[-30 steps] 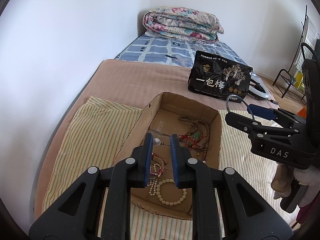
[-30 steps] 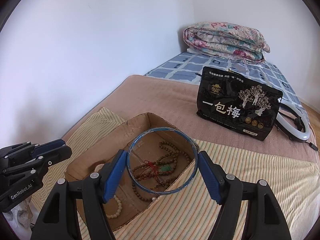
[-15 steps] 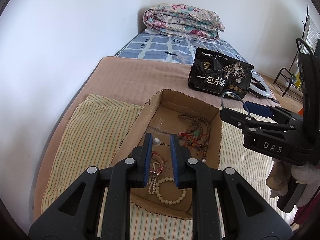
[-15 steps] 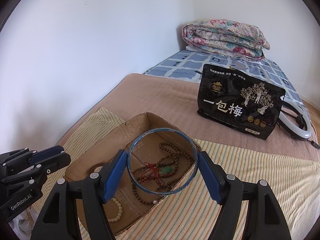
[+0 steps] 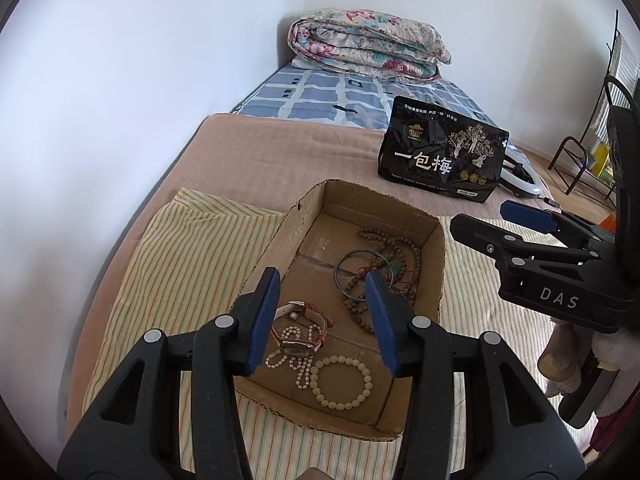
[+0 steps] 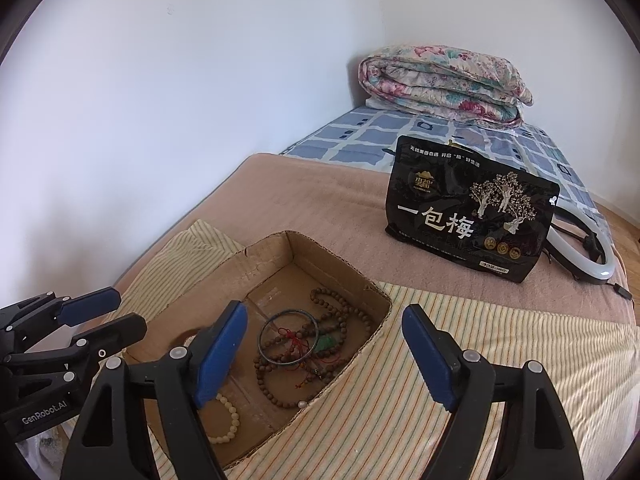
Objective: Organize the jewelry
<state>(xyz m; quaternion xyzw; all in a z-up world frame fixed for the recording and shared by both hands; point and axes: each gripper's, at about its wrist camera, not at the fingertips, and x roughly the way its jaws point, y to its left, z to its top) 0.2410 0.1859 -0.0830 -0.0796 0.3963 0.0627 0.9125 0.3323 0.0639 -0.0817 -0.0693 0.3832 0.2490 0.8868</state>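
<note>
Cardboard box [image 5: 434,248], open-topped, on a striped cloth [image 5: 188,264] laid over a tan blanket [image 6: 320,204] on the bed. Contents: blue bangle [image 5: 338,268] lying flat at the middle, resting on a heap of brown prayer beads [image 5: 416,258] with red cord and a green pendant; a watch [image 5: 298,345] with a pinkish strap toward the near left; a pearl string [image 5: 301,372] under and beside the watch; a pale bead bracelet [image 5: 340,378] at the near end. Left gripper [image 5: 322,312]: blue-padded fingers spread, nothing between them, held above the near half of the box; its body reads "GenRobot.AI" in the right wrist view. Right gripper [image 6: 324,354]: fingers wide apart and empty, held over the box's right edge; its side reads "DAS" in the left wrist view. Behind the box, standing on the blanket: a black bag [image 6: 472,208] printed in large white characters "一包梅", with gold trees and three gold medals; smaller lines of print too fine to read. A white ring lamp [image 6: 600,268] lies partly behind the bag. Farther back: blue checked sheet [image 5: 320,96] and a folded floral quilt [image 5: 368,46] against the white wall.
</note>
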